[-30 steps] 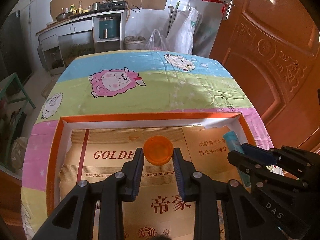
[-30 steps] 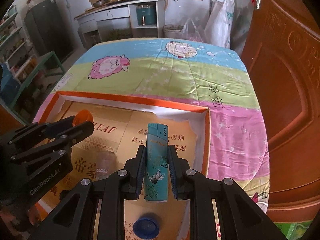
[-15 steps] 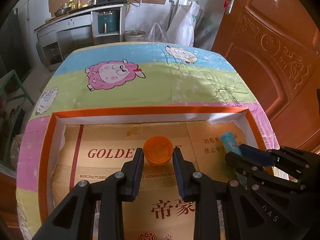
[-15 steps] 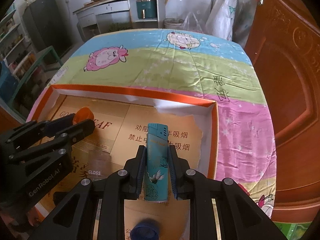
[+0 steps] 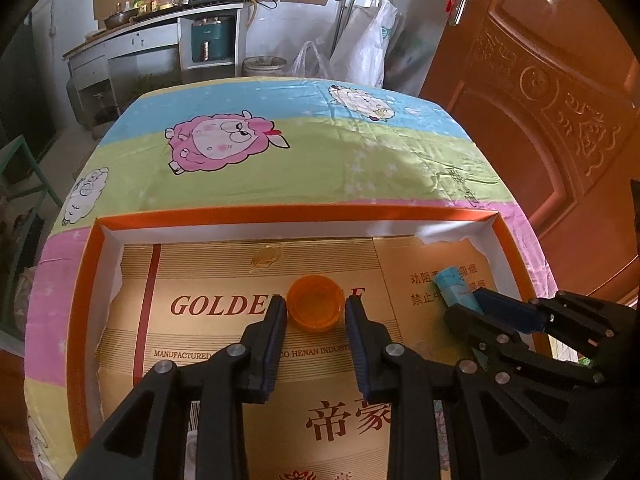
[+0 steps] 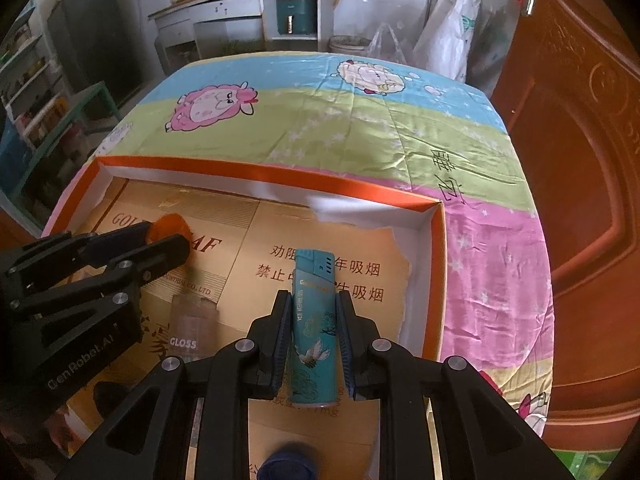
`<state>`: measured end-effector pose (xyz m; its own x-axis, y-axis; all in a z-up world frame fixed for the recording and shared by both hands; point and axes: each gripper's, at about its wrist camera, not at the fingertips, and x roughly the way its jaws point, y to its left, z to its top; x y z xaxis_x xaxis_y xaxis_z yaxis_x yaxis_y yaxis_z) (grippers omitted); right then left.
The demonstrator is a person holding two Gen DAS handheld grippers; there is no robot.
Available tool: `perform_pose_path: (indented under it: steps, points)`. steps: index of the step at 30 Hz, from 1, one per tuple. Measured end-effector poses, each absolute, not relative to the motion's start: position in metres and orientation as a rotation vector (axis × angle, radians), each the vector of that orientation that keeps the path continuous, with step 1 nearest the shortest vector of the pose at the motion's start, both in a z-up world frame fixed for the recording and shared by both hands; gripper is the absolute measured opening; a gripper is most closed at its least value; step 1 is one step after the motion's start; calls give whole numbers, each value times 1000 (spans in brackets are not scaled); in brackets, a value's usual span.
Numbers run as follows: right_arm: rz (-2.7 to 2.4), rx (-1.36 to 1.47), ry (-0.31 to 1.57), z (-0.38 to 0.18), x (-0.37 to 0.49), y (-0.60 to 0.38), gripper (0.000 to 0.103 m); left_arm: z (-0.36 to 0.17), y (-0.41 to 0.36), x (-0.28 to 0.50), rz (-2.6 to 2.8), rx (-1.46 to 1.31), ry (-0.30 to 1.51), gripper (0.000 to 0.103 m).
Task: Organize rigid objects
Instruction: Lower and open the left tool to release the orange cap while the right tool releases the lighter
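Nearest the right wrist camera, the right gripper (image 6: 313, 334) pinches a teal lighter (image 6: 314, 320) between its ribbed pads. The lighter's long axis runs parallel to the fingers, cap end pointing away from the hand, base toward the camera. It hangs above the right half of the orange-rimmed box (image 6: 436, 264), clear of the floor as far as can be judged.

In the left wrist view, the left gripper (image 5: 316, 320) is closed on an orange cap (image 5: 317, 303), gripped at its sides near the fingertips. The cap sits over the middle of the box (image 5: 296, 213), open side facing the camera.

Key relation: each item lies directly ahead of its own fingers and over the box interior, so any release drops it straight down onto the liner. The right hand is nearer the right wall; the left hand is nearer the centre. The two grippers are close together but not touching.

Materials:
- Lighter: hard glossy plastic, a flat oblong body with a printed crane motif.
- Cap: translucent plastic, round and shallow.
- Box liner: flattened gold printed cardboard, smooth, with torn edges.
- A clear rectangular piece marked GLOSS (image 6: 188, 328) and a blue cap (image 6: 286, 468) lie on the liner near the camera.

Beyond the box, a striped cartoon-sheep cloth (image 6: 320, 120) covers the table.
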<state>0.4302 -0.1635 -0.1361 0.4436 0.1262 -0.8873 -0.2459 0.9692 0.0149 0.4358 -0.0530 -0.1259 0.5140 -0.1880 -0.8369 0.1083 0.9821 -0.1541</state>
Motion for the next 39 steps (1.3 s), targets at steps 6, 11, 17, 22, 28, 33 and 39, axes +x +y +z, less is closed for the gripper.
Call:
perform_pose_path:
  steps: [6, 11, 17, 22, 28, 33, 39]
  points:
    - [231, -119, 1080, -136, 429, -163, 25, -125, -52, 434, -183, -94, 1005, 42]
    - [230, -110, 1073, -135, 426, -164, 25, -119, -50, 430, -180, -105, 987, 42]
    - [222, -115, 1055, -129, 419, -163, 26, -109, -51, 423, -198, -104, 964, 42]
    - [220, -104, 1042, -121, 413, -164, 27, -103, -53, 414, -201, -94, 952, 42]
    - [218, -99, 1032, -114, 402, -164, 27, -93, -54, 401, -203, -82, 933, 42]
    - [221, -95, 1021, -105, 391, -163, 27, -83, -55, 390, -208, -84, 920, 42]
    - [225, -95, 1004, -93, 375, -160, 27, -69, -56, 374, -221, -90, 895, 42]
